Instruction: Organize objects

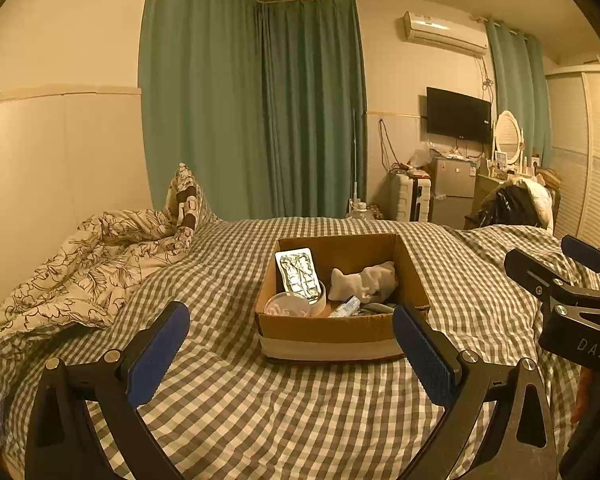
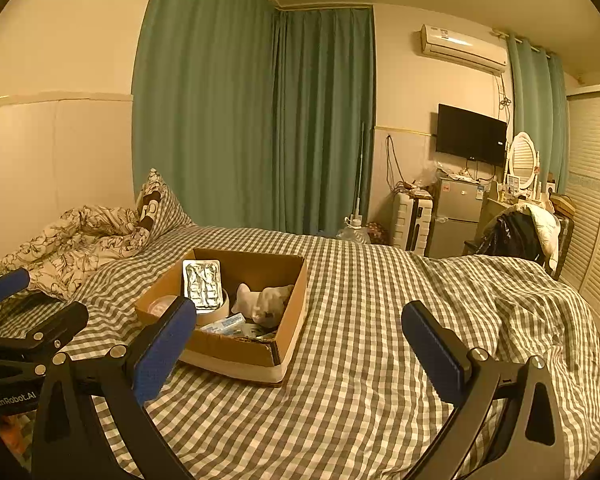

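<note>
Left gripper (image 1: 290, 338) spread wide, empty, over the checked bedspread (image 1: 300, 408); right gripper (image 2: 300, 334) likewise wide; cardboard box (image 2: 288, 312) sits ahead, filled.

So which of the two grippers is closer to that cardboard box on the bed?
Left. The left gripper faces the cardboard box head-on, its open fingers framing the near wall. The right gripper, also open, is off to the box's right, over bare checked bedding.
</note>
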A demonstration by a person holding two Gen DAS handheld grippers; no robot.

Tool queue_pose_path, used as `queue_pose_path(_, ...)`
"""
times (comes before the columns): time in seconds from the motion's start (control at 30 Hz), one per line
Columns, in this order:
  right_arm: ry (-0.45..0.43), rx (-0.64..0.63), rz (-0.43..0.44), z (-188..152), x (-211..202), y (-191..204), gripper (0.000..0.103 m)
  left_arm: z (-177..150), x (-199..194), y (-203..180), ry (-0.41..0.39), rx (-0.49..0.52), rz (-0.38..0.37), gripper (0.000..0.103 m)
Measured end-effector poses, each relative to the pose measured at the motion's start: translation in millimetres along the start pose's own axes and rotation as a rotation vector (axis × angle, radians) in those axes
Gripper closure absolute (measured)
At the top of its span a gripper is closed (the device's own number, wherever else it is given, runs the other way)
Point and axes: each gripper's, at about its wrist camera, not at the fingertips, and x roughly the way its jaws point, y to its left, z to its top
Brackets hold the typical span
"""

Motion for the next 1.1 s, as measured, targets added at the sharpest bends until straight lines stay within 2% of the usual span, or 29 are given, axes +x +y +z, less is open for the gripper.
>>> queue_pose_path(1.1,0.026,-0.012,0.008,-5.3,4.3,7.2,0.000,-6.3,1.5,5.7,0.017,0.007,0.004,0.000)
